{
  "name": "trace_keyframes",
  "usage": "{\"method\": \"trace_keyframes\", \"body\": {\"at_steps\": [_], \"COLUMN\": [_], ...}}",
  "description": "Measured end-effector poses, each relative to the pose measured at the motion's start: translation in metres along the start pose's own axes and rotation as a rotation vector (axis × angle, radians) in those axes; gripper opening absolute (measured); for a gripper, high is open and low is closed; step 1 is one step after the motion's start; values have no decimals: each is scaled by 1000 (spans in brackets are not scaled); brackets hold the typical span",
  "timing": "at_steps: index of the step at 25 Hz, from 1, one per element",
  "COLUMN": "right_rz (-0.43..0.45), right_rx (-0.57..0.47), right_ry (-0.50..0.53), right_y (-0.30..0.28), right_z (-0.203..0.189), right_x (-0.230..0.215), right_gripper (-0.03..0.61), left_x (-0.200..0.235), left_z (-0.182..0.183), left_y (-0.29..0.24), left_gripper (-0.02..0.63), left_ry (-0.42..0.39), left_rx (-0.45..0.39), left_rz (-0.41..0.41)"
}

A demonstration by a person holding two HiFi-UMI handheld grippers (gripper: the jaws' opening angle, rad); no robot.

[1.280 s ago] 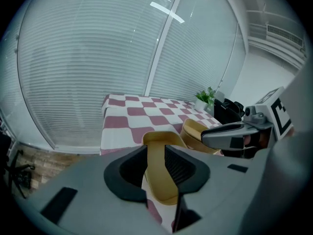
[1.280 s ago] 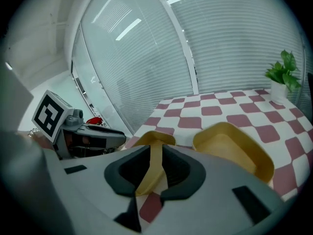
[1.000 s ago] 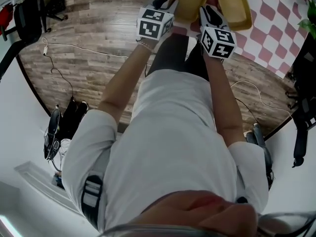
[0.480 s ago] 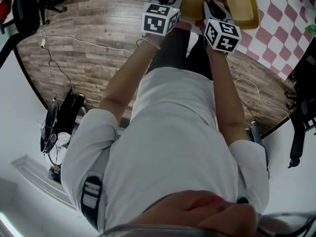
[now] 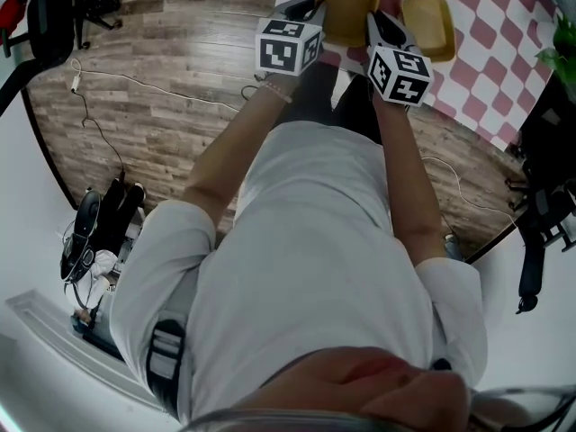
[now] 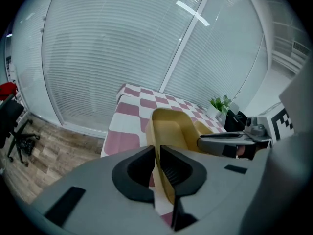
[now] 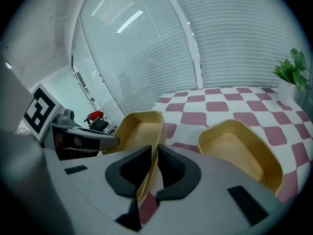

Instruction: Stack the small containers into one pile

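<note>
Centrally, one yellow oblong plastic container [image 5: 346, 3] is held from both sides: left gripper [image 6: 157, 163] jaws are clamped narrowly on its left wall, right gripper [image 7: 155, 168] jaws on the opp. wall. A 2nd matching yellow container [image 5: 427, 21] is seen just beside it, to the right, on the red-and-white checked tablecloth [image 5: 490, 57].

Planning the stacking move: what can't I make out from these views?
Head view: whether the held container is off the table; underside hidden by its walls, the left hand-held gripper and the right hand-held gripper.
Head view: the table's far side, cut off by the top edge.
Right gripper view: the second container's near end, behind that hand-held gripper's body.
</note>
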State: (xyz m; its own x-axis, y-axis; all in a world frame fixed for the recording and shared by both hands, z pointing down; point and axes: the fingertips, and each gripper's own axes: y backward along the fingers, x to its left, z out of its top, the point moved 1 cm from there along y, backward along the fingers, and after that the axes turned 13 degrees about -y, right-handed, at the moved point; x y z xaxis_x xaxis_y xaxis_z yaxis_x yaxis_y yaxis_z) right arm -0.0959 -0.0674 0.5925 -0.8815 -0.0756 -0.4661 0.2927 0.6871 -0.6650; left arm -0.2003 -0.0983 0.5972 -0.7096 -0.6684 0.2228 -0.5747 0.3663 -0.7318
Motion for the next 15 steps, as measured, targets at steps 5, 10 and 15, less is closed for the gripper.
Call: {"method": "trace_keyframes", "body": {"at_steps": [5,10,15], "right_rz": [26,48,71], "right_rx": [-28,-65,-77], "right_ry": [46,96,138], "right_y": [17,37,51], "right_z": [24,52,68], "right_x": [14,27,41], "right_gripper": [55,44,43], "left_x": [-5,-13,-19], "left_z": [23,43,57], "left_y": [23,48,69], "left_gripper": [60,49,49], "left_ry": [18,31,42], "left_rx": [-37,-74,-104], "left_rz": [20,33,48]}}
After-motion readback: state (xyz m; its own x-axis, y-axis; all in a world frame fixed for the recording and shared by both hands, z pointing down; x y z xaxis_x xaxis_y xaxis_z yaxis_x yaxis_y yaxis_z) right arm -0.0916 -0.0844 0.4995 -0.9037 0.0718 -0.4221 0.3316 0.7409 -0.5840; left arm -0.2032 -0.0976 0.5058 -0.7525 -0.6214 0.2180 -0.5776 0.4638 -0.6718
